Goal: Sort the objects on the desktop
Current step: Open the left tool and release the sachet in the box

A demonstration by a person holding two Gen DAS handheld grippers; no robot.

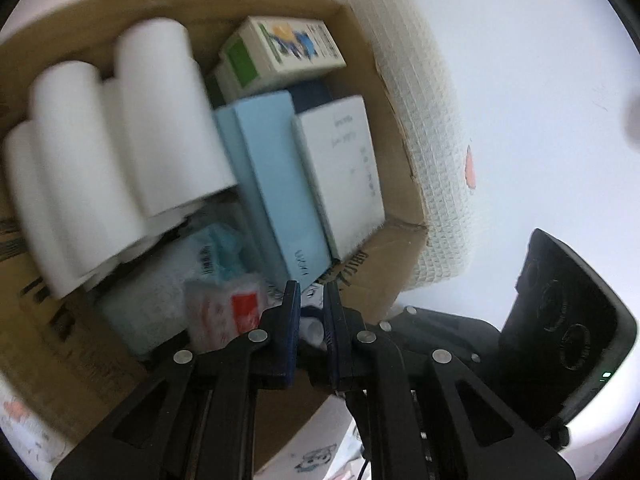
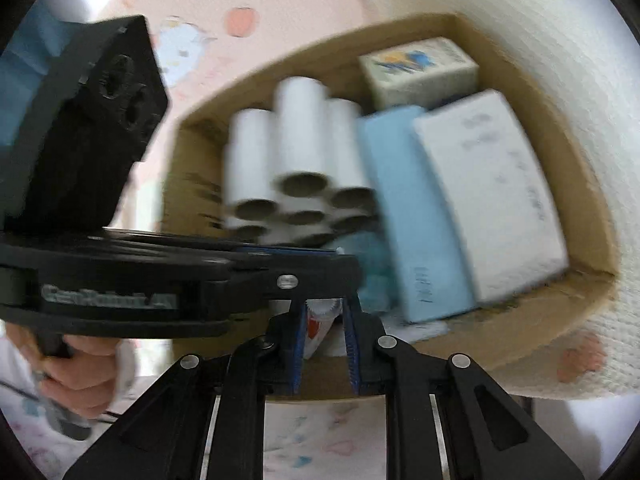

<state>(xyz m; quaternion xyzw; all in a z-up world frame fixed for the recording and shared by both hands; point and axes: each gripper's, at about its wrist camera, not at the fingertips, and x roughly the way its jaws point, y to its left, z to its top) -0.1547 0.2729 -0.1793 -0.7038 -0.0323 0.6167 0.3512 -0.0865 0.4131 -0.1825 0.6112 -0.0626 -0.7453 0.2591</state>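
Two grippers are working over the near edge of a cardboard box [image 2: 592, 184] that is sitting on a counter [image 1: 540, 80] under a white quilted mat [image 1: 432, 152].

Nearest in the right wrist view, the right gripper [image 2: 325, 344] is pinching a small white packet with a red patch [image 2: 318, 320] between its narrow jaws, right at the box's front wall. The left gripper [image 1: 311, 320] is showing its jaws drawn narrow as well, with a thin gap; something white and dark is lying behind that gap, but whether the pads are pressing on it is not clear from the blurred picture. A person's hand [image 2: 76, 372] is gripping the handle of the left tool.

Just beyond the fingertips, crinkled plastic packets [image 1: 208, 264], one with a red label, are lying loose on the box floor. Farther in, a light blue box [image 1: 276, 184] and a white box [image 1: 344, 168] are standing side by side, with a bundle of white tubes [image 2: 296, 168] to their left. At the far wall, a small green and white carton [image 1: 280, 52] is resting on top.

Most items are seemingly already sorted into the box; the pinched packet is probably among the last awaiting placement.
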